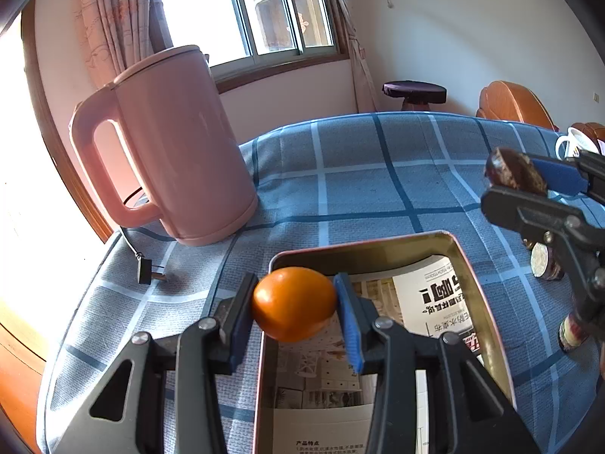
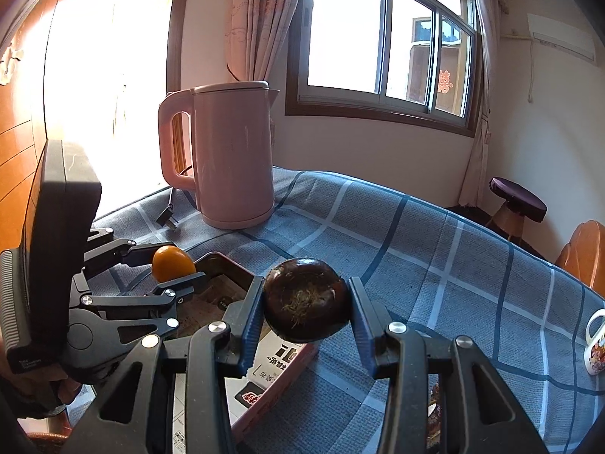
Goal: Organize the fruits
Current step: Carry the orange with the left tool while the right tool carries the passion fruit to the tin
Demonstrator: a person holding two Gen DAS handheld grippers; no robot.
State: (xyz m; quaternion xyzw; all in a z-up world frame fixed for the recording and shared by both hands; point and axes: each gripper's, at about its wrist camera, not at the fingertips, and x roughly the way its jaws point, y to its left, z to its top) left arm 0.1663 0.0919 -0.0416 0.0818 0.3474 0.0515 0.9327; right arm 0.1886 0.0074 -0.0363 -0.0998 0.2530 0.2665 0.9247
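My left gripper (image 1: 295,304) is shut on a small orange fruit (image 1: 294,303) and holds it above the far left corner of an open metal tin (image 1: 469,265) lined with printed paper. My right gripper (image 2: 306,300) is shut on a dark brown round fruit (image 2: 306,300) and holds it above the tin's right side (image 2: 298,359). In the left wrist view the right gripper (image 1: 529,185) and its brown fruit (image 1: 516,170) show at the right edge. In the right wrist view the left gripper (image 2: 177,265) with the orange fruit (image 2: 172,263) shows at the left.
A pink electric kettle (image 1: 177,143) stands at the table's far left, its plug (image 1: 145,270) lying on the blue checked cloth (image 1: 359,174). More dark brown fruits (image 1: 544,263) lie right of the tin. A white mug (image 2: 595,344) stands at the right. A stool (image 1: 414,92) and chair stand beyond the table.
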